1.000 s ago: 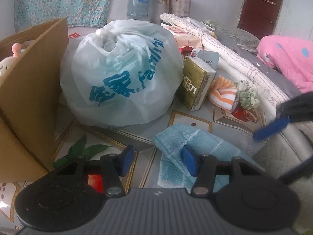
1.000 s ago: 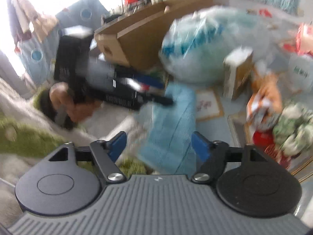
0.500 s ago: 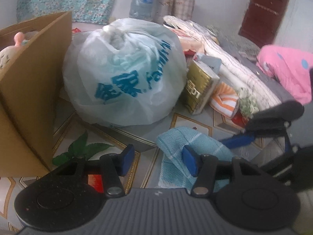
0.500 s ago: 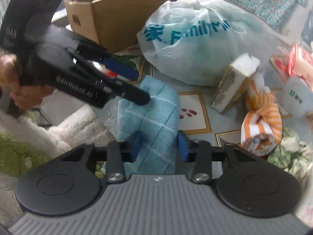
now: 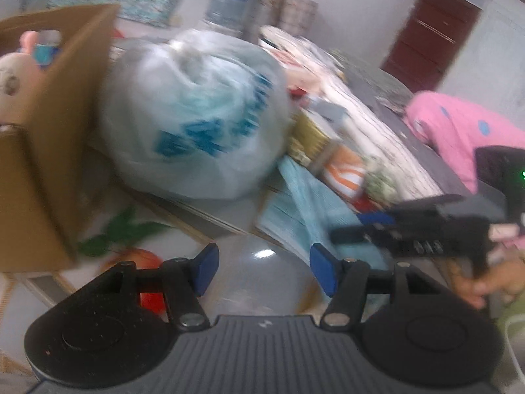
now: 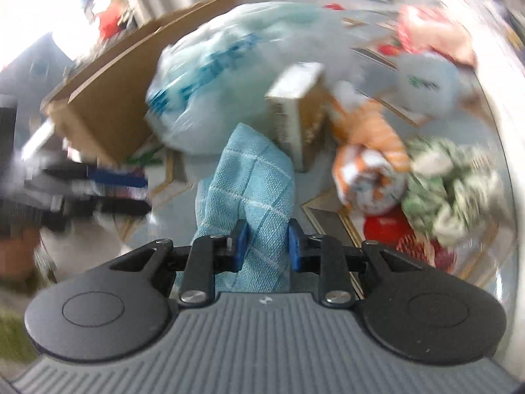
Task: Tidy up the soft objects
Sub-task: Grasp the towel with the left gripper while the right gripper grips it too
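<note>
A light blue checked towel (image 6: pixel 249 177) hangs bunched between the pads of my right gripper (image 6: pixel 266 244). Its jaws are closing and the pads press on the cloth. In the left wrist view the same towel (image 5: pixel 305 210) stretches up off the floor toward the right gripper (image 5: pixel 357 228), which a hand holds at the right. My left gripper (image 5: pixel 262 272) hovers over the patterned floor with its jaws opening and nothing between them. From the right wrist view the left gripper (image 6: pixel 131 192) shows as a blur at the left.
A full white plastic bag (image 5: pixel 197 124) sits beside an open cardboard box (image 5: pixel 49 164) holding a plush toy (image 5: pixel 13 78). A gold tissue pack (image 5: pixel 311 138), an orange striped cloth (image 6: pixel 370 170) and a green-white cloth (image 6: pixel 452 190) lie right of the towel. Pink bedding (image 5: pixel 459 131) is at far right.
My right gripper came in over the towel, narrowed its jaws onto it and pulled it up. The towel left the left gripper's fingers, which widened slightly.
</note>
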`<action>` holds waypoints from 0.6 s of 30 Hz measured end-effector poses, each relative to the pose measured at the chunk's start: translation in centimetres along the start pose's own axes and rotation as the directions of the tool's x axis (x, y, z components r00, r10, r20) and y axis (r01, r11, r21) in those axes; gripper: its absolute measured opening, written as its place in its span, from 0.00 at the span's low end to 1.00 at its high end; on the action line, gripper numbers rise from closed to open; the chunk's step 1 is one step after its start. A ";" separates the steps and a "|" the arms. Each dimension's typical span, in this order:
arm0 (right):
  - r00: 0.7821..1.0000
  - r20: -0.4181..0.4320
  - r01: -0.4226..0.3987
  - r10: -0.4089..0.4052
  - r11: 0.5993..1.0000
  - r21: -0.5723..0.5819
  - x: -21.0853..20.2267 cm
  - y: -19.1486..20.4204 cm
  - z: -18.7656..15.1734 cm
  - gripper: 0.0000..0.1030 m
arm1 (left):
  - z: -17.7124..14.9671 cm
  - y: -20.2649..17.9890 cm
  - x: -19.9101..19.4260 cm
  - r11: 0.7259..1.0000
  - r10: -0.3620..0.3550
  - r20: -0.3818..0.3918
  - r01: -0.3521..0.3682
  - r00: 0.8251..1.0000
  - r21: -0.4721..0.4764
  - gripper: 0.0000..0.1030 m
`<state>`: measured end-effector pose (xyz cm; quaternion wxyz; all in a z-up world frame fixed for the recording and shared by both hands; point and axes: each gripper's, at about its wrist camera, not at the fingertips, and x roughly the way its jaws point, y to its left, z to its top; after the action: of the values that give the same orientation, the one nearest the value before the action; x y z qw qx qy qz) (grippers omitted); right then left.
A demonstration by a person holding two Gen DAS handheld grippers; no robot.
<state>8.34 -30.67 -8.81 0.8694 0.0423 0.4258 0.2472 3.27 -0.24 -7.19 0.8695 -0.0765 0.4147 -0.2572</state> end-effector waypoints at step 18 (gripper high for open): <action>0.981 0.127 -0.181 0.148 0.935 0.305 0.5 -4.3 -1.8 0.23 | 2.0 -3.1 5.3 0.995 -0.096 -0.138 0.098 0.986 0.005 0.56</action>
<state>8.92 -34.45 -11.50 0.8482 0.2285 0.4099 0.2454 6.37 -5.78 -8.41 0.8257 -0.0737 0.4680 -0.3062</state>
